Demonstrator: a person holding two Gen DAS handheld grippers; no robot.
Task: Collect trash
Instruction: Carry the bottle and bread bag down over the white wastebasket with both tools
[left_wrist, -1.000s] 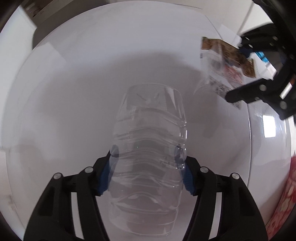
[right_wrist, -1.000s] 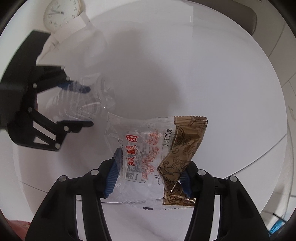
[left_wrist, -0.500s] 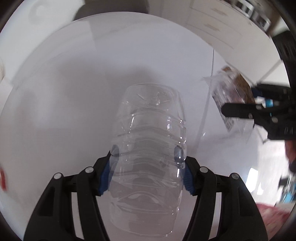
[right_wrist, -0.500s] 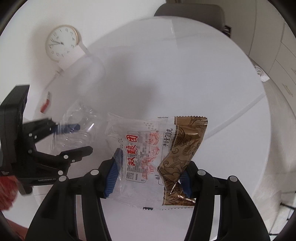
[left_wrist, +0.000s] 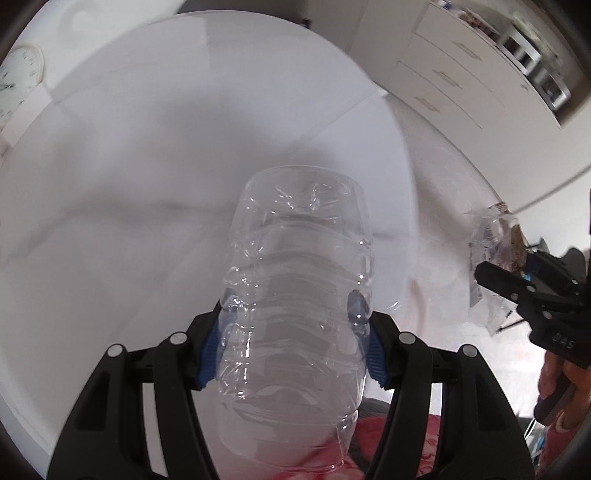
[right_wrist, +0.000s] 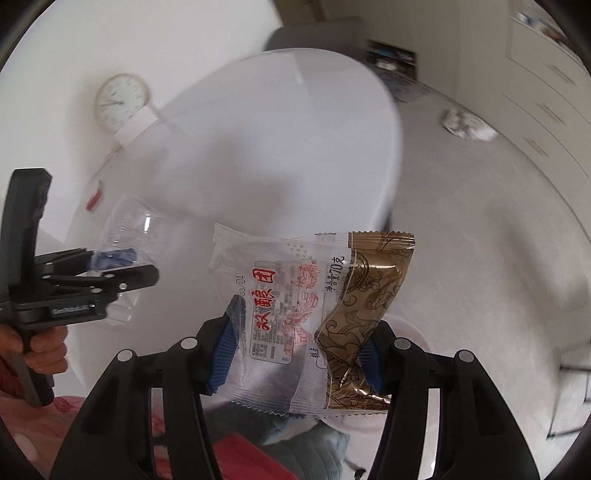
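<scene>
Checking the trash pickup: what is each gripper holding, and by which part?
Left gripper: clear plastic bottle, by its ribbed body. Right gripper: snack wrapper, by its side edges.

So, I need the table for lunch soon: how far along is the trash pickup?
Both pieces are picked up and off the white table. The left gripper is clamped on a crushed clear plastic bottle; the right gripper grips a snack wrapper. Left to do: drop them somewhere, but no bin is in view. A crumpled white object on the floor may be trash too.
</scene>
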